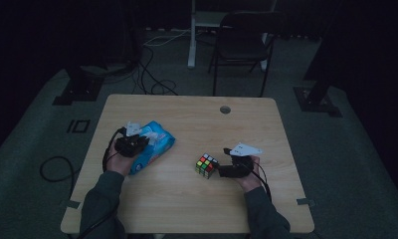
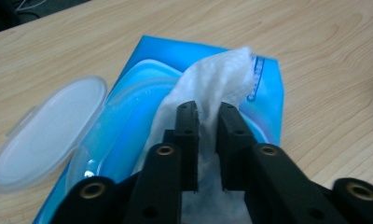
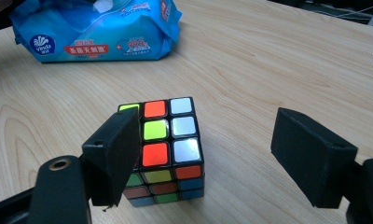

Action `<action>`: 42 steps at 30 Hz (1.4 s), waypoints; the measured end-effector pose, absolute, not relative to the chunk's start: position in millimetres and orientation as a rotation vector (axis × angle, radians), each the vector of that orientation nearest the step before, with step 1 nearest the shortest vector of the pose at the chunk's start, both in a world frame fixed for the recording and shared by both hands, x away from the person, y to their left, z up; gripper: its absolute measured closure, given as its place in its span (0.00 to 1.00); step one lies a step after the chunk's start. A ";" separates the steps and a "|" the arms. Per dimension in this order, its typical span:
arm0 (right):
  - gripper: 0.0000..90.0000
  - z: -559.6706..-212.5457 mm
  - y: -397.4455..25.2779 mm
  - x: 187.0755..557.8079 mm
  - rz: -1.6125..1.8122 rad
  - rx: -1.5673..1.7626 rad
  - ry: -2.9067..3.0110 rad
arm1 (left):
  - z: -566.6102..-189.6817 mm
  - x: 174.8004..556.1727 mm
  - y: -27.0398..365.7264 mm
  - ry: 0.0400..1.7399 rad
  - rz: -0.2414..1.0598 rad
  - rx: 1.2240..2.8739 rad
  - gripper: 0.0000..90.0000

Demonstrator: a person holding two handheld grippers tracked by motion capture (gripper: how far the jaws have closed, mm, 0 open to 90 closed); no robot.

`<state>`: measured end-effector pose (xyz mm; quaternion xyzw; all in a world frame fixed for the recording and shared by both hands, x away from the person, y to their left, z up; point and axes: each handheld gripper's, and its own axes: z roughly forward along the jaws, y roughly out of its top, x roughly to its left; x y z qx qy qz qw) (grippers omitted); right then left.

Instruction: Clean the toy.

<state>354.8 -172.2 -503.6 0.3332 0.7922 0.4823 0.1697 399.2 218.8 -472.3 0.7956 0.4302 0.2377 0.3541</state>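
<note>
A blue pack of wet wipes (image 1: 152, 146) lies on the left half of the wooden table (image 1: 187, 199), its clear lid (image 2: 40, 135) flipped open. A white wipe (image 2: 212, 88) sticks up out of the pack (image 2: 264, 107), and my left gripper (image 2: 208, 116) is shut on it. My left gripper (image 1: 137, 143) sits over the pack's near end. A scrambled puzzle cube (image 1: 205, 165) rests right of centre. My right gripper (image 1: 222, 169) is beside it, open. In the right gripper view the cube (image 3: 168, 149) stands by the left jaw, with the right gripper (image 3: 212, 154) wide apart around nothing.
A round cable hole (image 1: 225, 109) is in the table's far edge area. A dark folding chair (image 1: 242, 45) and a white post stand behind the table. Cables lie on the floor at the left. The wipes pack (image 3: 96, 32) lies beyond the cube.
</note>
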 end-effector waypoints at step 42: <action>0.27 -503.7 -169.8 352.7 1.376 0.933 2.253 | -449.1 385.3 207.3 1.087 0.647 2.023 0.84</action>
